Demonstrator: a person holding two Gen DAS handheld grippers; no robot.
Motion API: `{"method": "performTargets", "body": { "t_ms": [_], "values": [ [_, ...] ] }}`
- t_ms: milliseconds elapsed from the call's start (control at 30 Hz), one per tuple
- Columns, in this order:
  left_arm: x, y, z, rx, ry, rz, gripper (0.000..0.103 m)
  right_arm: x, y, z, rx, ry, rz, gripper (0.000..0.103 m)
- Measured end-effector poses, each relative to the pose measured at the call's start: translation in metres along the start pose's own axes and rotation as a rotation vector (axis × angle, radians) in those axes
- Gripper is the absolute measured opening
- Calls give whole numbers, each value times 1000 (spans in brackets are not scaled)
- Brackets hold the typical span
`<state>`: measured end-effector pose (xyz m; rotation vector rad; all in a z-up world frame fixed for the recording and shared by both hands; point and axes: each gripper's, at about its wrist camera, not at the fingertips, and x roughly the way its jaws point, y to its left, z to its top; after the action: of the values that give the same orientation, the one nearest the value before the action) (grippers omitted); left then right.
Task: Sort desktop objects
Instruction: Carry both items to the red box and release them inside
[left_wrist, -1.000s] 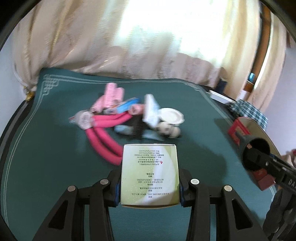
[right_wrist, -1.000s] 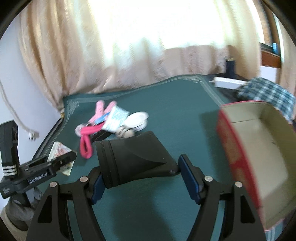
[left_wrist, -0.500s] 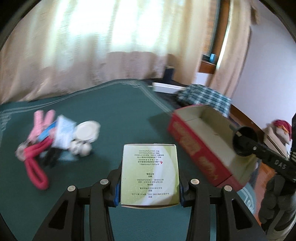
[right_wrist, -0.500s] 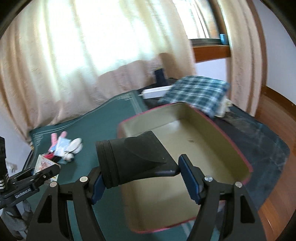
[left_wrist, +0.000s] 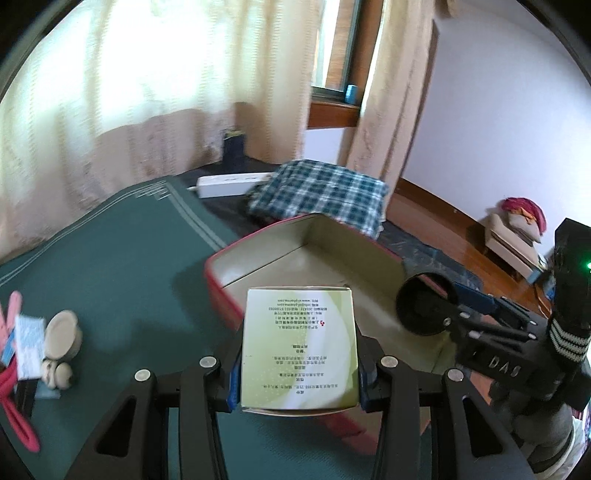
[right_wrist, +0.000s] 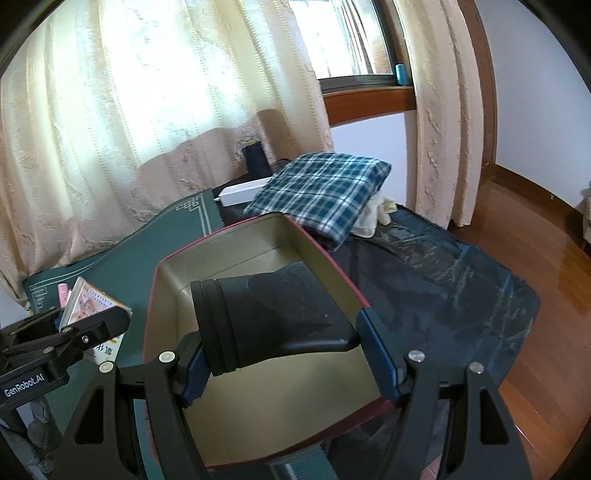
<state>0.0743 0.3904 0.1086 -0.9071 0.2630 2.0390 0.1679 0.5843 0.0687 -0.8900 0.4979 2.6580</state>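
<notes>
Left wrist view showed the left gripper (left_wrist: 297, 373) squeezing a small green and white cardboard box (left_wrist: 299, 347) with tiny print on top. Both blue pads pressed on the box's sides, so the box was held tight. The box hung over the near edge of a big open red tray with a tan inside (left_wrist: 373, 280). The tray sat on a dark green table mat (left_wrist: 122, 254) with pale lines along its border.

Off to the left on the mat lay a small pile of things: a round grey lid (left_wrist: 64, 334), a pink looped cord (left_wrist: 14, 413) and a little blue and white packet (left_wrist: 27, 345). They were well apart from the tray. A folded blue checked cloth (left_wrist: 321, 195) lay just behind the tray, and a long white box (left_wrist: 232, 182) lay beside the cloth.

Right wrist view showed the right gripper (right_wrist: 284, 354) holding a black plastic funnel-shaped nozzle (right_wrist: 269, 314). The nozzle lay on its side between the two blue pads, with its round ribbed end to the left and its flat wide end to the right. It hung above the inside of the red tray. The left gripper, with its box, showed at the left edge of this view, next to the tray.

Cream curtains (right_wrist: 147, 110) hung behind the table.
</notes>
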Motion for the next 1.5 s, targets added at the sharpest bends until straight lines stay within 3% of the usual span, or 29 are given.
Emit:
{"method": "performTargets", "body": {
  "t_ms": [333, 467, 1000, 1500],
  "values": [
    [26, -13, 11, 10, 24, -39, 47, 8, -10, 4, 3, 12, -18, 76],
    [28, -9, 11, -16, 23, -53, 66, 7, -12, 5, 16, 6, -7, 77],
    [6, 9, 2, -38, -1, 14, 66, 1, 0, 3, 18, -4, 10, 78],
    [-30, 53, -21, -117, -25, 86, 66, -10, 53, 1, -50, -20, 81, 78]
  ]
}}
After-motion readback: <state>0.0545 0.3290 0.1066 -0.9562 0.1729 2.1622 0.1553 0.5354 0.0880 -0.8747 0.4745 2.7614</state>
